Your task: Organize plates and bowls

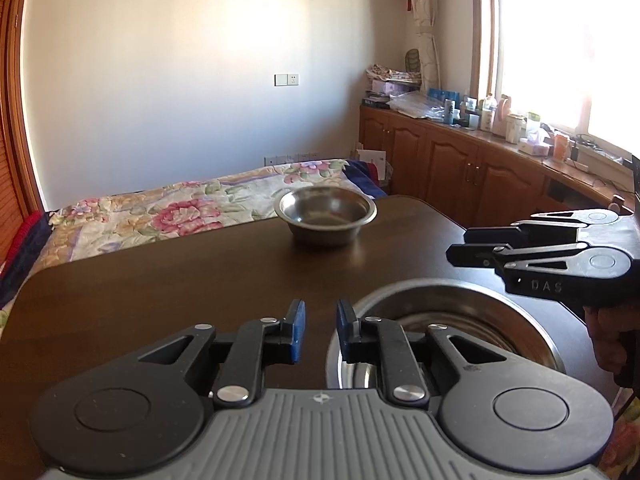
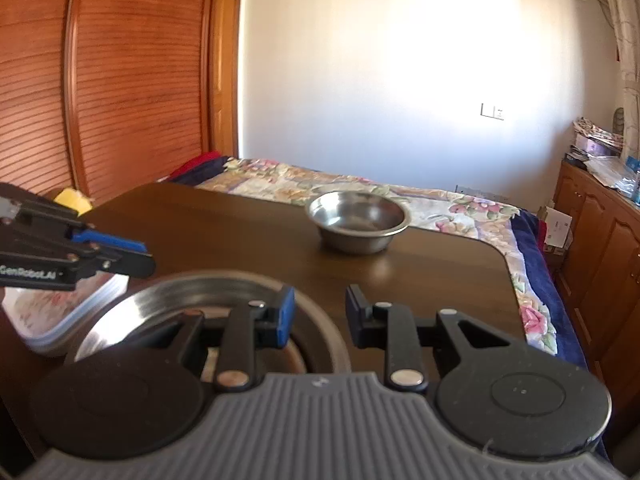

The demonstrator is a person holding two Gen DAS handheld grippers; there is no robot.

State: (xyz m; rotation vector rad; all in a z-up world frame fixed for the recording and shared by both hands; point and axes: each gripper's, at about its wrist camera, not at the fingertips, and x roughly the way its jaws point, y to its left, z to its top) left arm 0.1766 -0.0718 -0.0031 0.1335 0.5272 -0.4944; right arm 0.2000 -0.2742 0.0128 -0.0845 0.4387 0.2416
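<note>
From the left wrist view, the left claw hangs low over the near part of the dark table, its blue pads spread with nothing between them. Its right finger sits just above the rim of a big steel bowl right in front of it. A small steel bowl stands alone near the far edge, well apart from the big one. The right claw comes in from the right above the big bowl, seen side-on; its fingers look close together, but I cannot tell if they are pressed shut, and they hold nothing I can see.

I judge that the stacking is only starting: the small bowl is not yet picked up, and the next move calls for one claw to reach across, pinch its thin flared rim, and bring it to the big bowl. That rim is slick metal, so a shallow bite may slip.

From the right wrist view, the right claw is spread and empty, its left finger over the big bowl's rim. The left claw juts in from the left above a flowered dish with a blue rim, half hidden beneath it. Much of the big bowl is covered by the claw bodies in both views, so what lies inside is hard to make out.
</note>
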